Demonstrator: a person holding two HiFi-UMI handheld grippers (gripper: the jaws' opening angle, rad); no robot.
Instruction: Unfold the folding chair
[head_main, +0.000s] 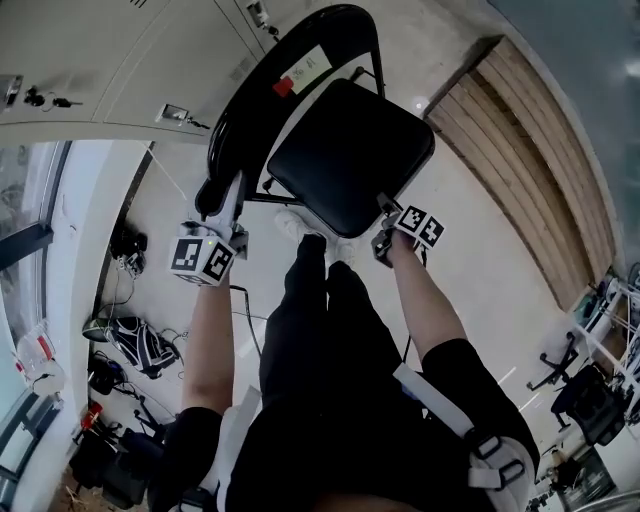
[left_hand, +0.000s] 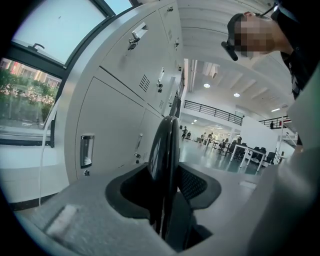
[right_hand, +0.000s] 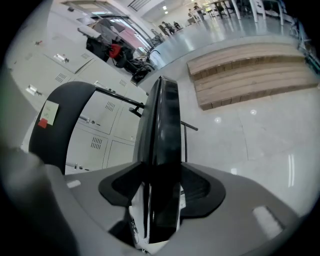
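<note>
Lockers (head_main: 120, 60) are seen along the wall with every door closed, so what they hold cannot be seen; a black bag (head_main: 135, 340) is left on the floor (head_main: 480, 260) at the left, its contents not visible either. The folding chair (head_main: 320, 120) is stood on the floor between the lockers and the person's white shoes (head_main: 300, 225). Its long axis is run from the grippers up the head view toward the lockers, slanting from lower left to upper right. The backrest (head_main: 258, 95) is arched over the far end, with a white label (head_main: 308, 63) stuck on it. The seat (head_main: 352, 155) is swung out from the backrest, with its padded face turned up toward the head camera and its near corner pointed at the shoes. The left gripper (head_main: 222, 198) is clamped on the frame (left_hand: 167, 150) at the chair's left side – a thin black band is seen edge-on between its jaws, with the pads against it. The right gripper (head_main: 386, 212) is closed on the seat's near right edge – in the right gripper view the thick black slab is seen to fill the gap between the jaws. A wooden platform (head_main: 520, 150) is laid on the floor at the right, well apart from the chair.
</note>
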